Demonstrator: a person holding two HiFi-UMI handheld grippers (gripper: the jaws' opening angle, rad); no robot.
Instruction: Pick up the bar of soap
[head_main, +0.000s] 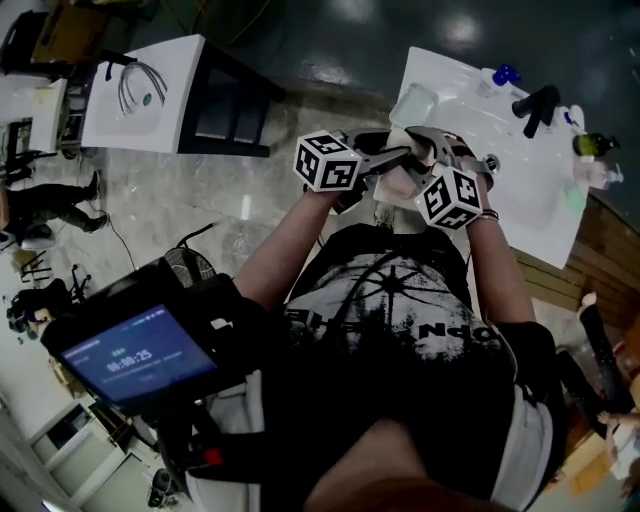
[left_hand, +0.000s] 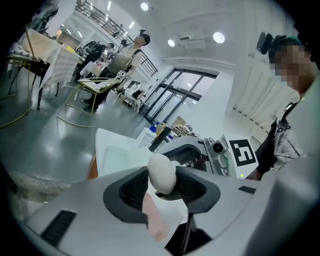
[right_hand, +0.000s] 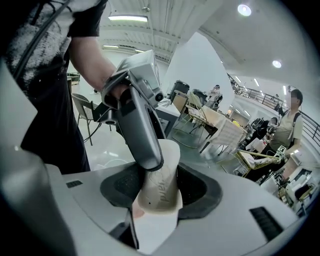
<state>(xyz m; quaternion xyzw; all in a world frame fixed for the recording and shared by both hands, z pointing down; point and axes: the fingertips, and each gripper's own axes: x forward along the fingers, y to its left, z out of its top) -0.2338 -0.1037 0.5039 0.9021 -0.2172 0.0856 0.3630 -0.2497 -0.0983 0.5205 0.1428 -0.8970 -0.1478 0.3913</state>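
Observation:
The cream, oval bar of soap has a word pressed into its face. It sits between the black pads of my right gripper, which is shut on it. My left gripper is shut on the rounded other end of the soap. In the right gripper view one grey finger of the left gripper lies against the bar. In the head view the left gripper and the right gripper meet in front of my chest, above the near edge of the sink, and mostly hide the soap.
The white sink has a black faucet, a blue-capped bottle and a dark bottle at its back edge. A second white counter stands far left. A screen device hangs at my chest. People stand in the background.

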